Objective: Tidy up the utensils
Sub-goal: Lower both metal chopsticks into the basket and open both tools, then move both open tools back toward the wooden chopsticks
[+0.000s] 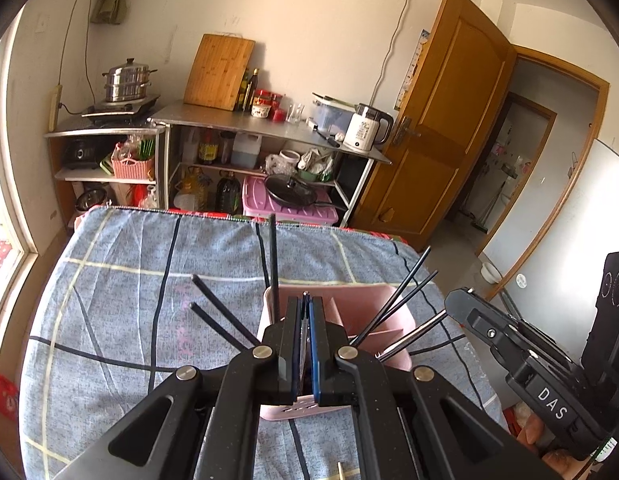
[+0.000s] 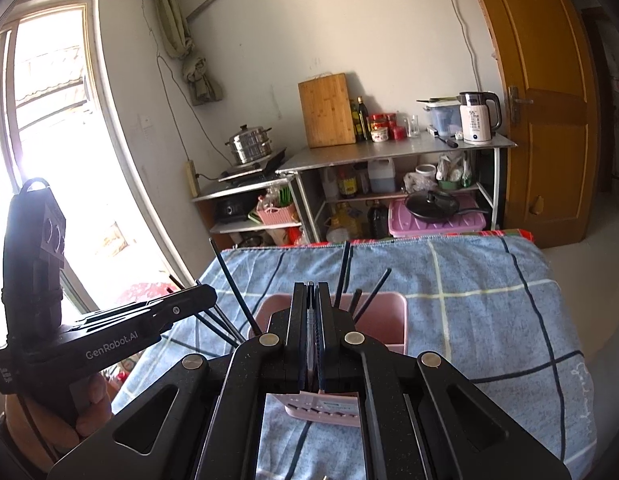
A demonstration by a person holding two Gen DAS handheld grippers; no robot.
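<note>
A pink utensil holder (image 1: 361,312) with inner dividers stands on the blue checked cloth; it also shows in the right wrist view (image 2: 385,316). Several black chopsticks (image 1: 393,300) stand in it, leaning outward, also seen in the right wrist view (image 2: 229,280). My left gripper (image 1: 306,300) is shut on a thin metal utensil held upright over the holder. My right gripper (image 2: 310,292) is shut on a thin metal utensil above the holder's near side. The right gripper (image 1: 461,300) also shows at the right of the left wrist view, holding a metal rod (image 1: 413,336) that slants into the holder.
The blue checked cloth (image 1: 129,280) covers the table. Behind it stands a metal shelf (image 1: 269,124) with a kettle (image 1: 365,128), cutting board (image 1: 219,72), steamer pot (image 1: 127,80) and bottles. A wooden door (image 1: 441,120) is at the right, a window (image 2: 49,140) at the left.
</note>
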